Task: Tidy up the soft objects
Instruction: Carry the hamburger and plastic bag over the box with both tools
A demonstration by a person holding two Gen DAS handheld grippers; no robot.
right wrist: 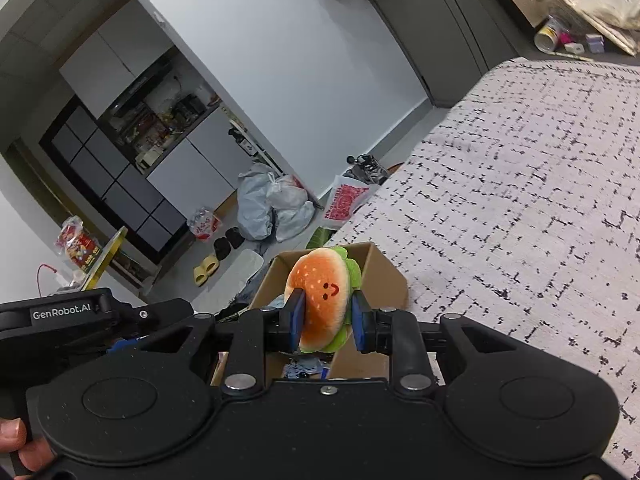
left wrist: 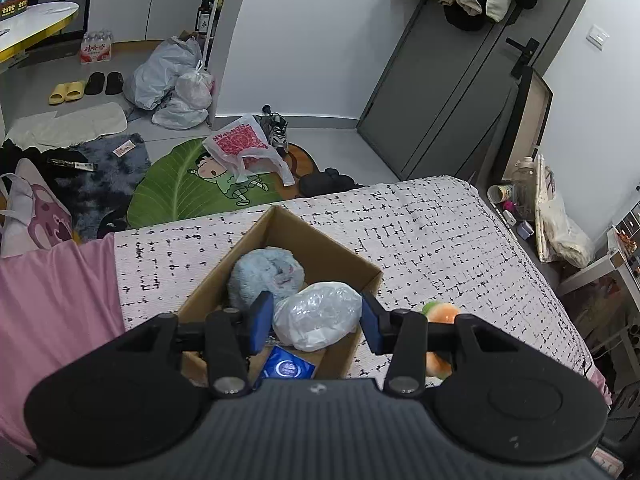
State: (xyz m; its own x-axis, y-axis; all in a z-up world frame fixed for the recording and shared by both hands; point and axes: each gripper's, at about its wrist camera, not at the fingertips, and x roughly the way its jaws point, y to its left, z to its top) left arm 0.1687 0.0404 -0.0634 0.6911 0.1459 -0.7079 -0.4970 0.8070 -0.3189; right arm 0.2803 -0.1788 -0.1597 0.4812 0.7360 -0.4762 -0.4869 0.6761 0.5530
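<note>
Pinching the burger plush [right wrist: 322, 300] by its bun edges, the right hand-held gripper [right wrist: 326, 318] is holding it low in the centre of the right wrist view, above the near end of the cardboard box [right wrist: 384, 276]. In the left wrist view the same plush is peeking out orange and green at lower right, just beside the box's right wall. The left hand-held gripper [left wrist: 316, 320] is hanging spread over the box, its blue pads either side of a crumpled white plastic bag [left wrist: 318, 314] without clearly touching it; I cannot tell whether it is about to grasp. A pale blue fluffy toy [left wrist: 264, 276] is lying behind the bag, and a blue packet [left wrist: 288, 368] is showing at the box's near end.

The box is filling up, so the plush may be landing on the slick bag and rolling out onto the bed [left wrist: 440, 248]. The two grippers are working close together and could be knocking one another.

The box floor is being hidden by the gripper bodies, and the packet's label is too small to read.
</note>
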